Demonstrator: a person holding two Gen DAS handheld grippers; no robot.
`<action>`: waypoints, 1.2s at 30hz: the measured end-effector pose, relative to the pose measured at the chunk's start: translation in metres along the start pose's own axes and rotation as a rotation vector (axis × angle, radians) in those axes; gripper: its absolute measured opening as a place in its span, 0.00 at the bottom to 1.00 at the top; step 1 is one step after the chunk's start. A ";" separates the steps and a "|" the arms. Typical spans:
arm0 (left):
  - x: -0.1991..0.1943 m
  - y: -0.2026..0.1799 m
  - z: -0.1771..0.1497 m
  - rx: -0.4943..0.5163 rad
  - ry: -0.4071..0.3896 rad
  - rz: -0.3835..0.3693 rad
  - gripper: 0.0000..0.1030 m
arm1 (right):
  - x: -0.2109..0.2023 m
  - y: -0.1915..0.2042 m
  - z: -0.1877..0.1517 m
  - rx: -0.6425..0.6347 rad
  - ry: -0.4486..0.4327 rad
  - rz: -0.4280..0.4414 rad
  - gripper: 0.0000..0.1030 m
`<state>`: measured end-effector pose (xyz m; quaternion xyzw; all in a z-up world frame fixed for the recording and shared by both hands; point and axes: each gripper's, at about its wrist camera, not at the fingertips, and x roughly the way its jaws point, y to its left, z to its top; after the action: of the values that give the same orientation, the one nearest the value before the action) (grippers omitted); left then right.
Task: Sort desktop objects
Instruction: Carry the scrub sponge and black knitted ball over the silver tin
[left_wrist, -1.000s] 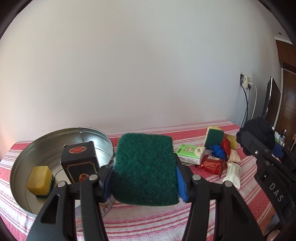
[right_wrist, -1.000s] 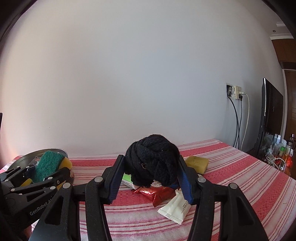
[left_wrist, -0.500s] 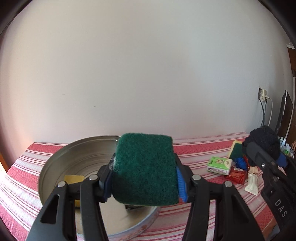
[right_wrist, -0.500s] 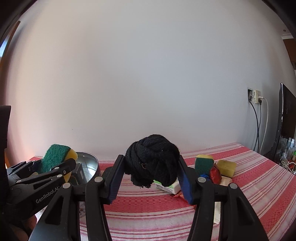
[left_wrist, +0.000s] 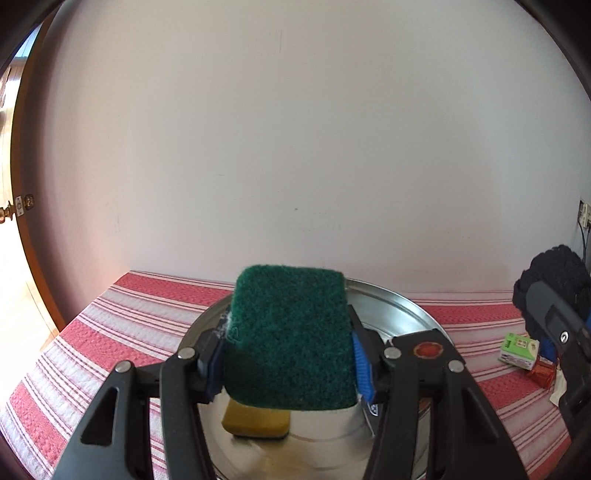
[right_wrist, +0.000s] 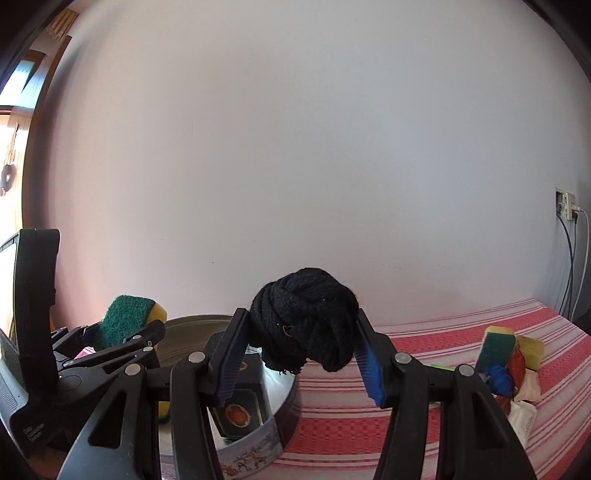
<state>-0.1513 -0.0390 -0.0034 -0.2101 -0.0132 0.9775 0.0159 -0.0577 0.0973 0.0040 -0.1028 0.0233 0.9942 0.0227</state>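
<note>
My left gripper (left_wrist: 288, 363) is shut on a green and yellow sponge (left_wrist: 290, 338), held over the round metal tin (left_wrist: 402, 308). Inside the tin lie another yellow sponge (left_wrist: 256, 422) and a black box (right_wrist: 240, 402) with a red emblem. My right gripper (right_wrist: 301, 360) is shut on a black ball of yarn (right_wrist: 304, 319), held above the tin's right rim (right_wrist: 288, 402). In the right wrist view the left gripper (right_wrist: 122, 336) with its sponge (right_wrist: 123, 323) shows at the left. In the left wrist view the yarn (left_wrist: 554, 275) shows at the right edge.
A red and white striped cloth (right_wrist: 424, 369) covers the table. At the right lies a pile: a green and yellow sponge (right_wrist: 495, 349), blue yarn (right_wrist: 498, 380), red packets (right_wrist: 517, 365), a white sachet (right_wrist: 521, 417), a green box (left_wrist: 519, 347). Cables hang from a wall socket (right_wrist: 567, 205).
Both grippers have swung left with their loads. The left one now hangs over the tin's middle, and the right one has come from the pile to the tin's right rim.
</note>
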 end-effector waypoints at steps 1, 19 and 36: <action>0.001 0.004 0.001 0.001 -0.003 0.019 0.53 | 0.003 0.004 0.001 0.000 0.002 0.010 0.56; 0.017 0.024 0.000 -0.056 0.048 0.073 0.53 | 0.047 0.045 0.010 -0.014 0.090 0.103 0.56; 0.035 0.026 -0.007 -0.063 0.123 0.084 0.53 | 0.080 0.087 0.017 0.001 0.221 0.122 0.56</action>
<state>-0.1808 -0.0634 -0.0252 -0.2704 -0.0341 0.9616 -0.0310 -0.1434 0.0142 0.0077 -0.2103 0.0324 0.9763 -0.0405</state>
